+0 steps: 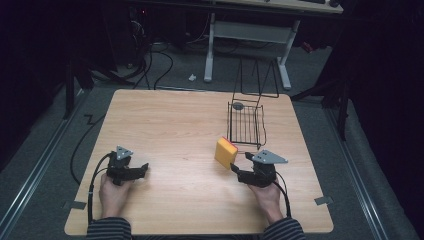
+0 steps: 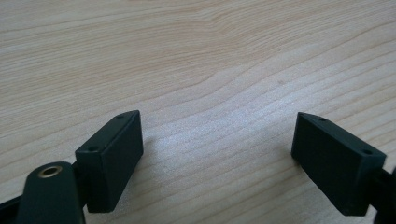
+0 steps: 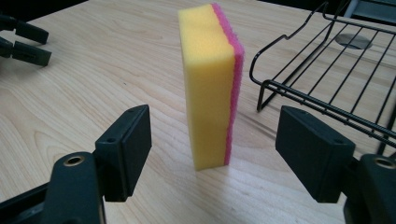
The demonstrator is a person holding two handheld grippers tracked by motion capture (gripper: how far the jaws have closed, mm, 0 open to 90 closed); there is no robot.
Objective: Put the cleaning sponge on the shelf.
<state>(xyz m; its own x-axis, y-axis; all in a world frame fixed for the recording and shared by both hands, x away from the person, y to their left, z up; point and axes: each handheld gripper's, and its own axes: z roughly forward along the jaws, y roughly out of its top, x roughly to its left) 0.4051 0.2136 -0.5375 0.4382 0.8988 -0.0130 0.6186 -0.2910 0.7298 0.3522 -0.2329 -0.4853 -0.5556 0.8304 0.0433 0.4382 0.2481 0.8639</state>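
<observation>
Sponge upright beside rack, right gripper jaws wide, empty, left gripper likewise.

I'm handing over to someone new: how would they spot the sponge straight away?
Start at the wooden table and find the black wire rack on its far right. Just in front of the rack's near left corner stands the sponge, on end. It is the one brightly coloured thing there: yellow foam with a pink layer on one face.

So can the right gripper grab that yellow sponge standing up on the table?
Probably yes. The right gripper is open and points straight at the sponge, which stands on end just ahead of its jaws. Nothing lies between them, and the wire rack sits off to one side.
</observation>
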